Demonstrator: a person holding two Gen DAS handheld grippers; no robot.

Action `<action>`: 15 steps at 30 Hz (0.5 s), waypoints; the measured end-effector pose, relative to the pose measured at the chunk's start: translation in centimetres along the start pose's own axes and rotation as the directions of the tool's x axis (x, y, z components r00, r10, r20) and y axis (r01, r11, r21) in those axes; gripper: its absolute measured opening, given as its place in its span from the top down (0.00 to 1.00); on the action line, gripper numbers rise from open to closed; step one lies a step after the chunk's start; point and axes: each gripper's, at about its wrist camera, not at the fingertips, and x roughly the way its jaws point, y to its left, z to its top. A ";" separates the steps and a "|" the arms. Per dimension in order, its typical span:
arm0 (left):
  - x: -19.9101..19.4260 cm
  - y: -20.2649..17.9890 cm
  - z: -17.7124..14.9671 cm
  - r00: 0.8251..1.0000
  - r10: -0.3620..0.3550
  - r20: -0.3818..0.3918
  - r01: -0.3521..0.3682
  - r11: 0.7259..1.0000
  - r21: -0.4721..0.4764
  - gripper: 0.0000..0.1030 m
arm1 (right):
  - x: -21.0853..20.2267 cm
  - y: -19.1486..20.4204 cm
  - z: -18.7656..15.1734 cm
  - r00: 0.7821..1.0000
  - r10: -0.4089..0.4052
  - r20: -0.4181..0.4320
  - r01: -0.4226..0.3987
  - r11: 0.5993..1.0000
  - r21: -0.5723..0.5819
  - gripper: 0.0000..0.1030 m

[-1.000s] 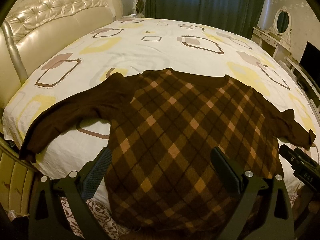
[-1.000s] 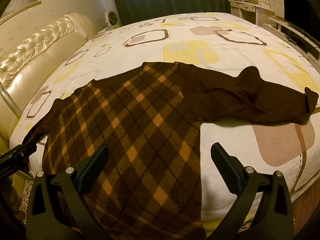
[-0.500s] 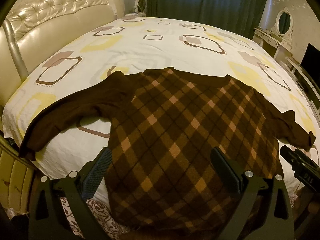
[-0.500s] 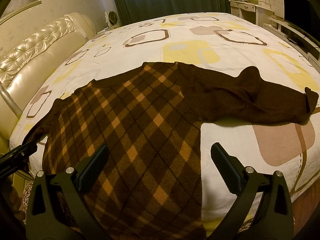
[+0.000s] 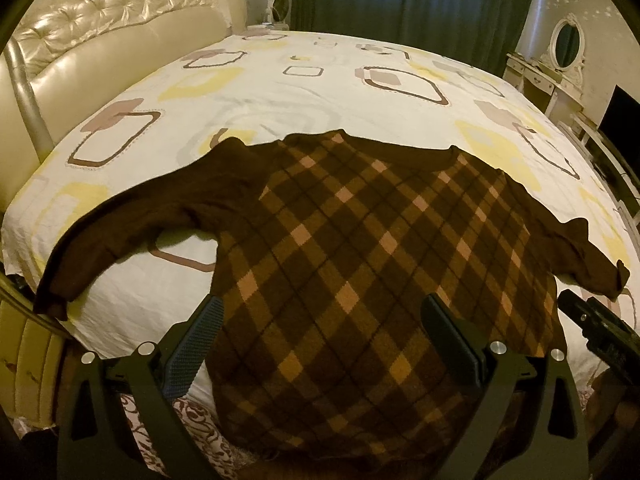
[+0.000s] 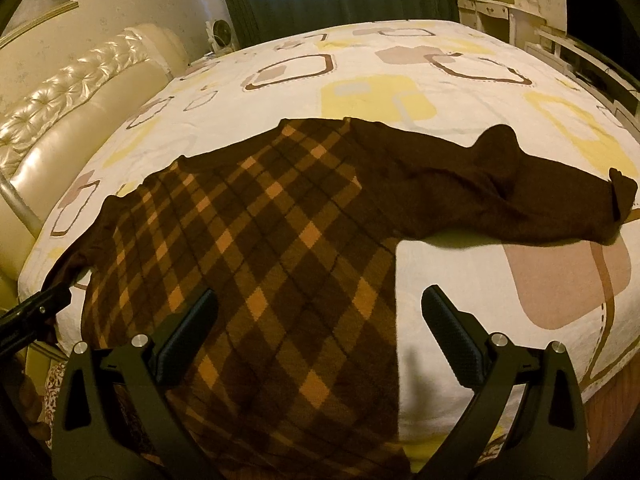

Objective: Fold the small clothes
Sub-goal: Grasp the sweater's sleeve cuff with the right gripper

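The bed (image 5: 280,92), under a white sheet printed with yellow and brown squares, carries a brown argyle sweater (image 5: 360,248) spread flat at its near edge, hem hanging over that edge. Its plain sleeves reach out sideways: one toward the tufted headboard (image 5: 100,40) and the bed's near left corner, the other toward the right edge. The left gripper (image 5: 320,340) hovers above the lower body of the sweater, fingers spread wide and holding nothing. The right gripper (image 6: 320,336) is likewise wide apart and empty, straddling the sweater's right side seam. Since a second ago, almost nothing has moved; the left view has only crept slightly back.
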 end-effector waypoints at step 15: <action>1.8 1.0 0.0 0.999 0.003 -0.053 -0.005 1.000 -0.027 0.04 | -0.5 -22.5 10.1 0.916 -0.393 -0.082 0.398 0.859 0.322 0.36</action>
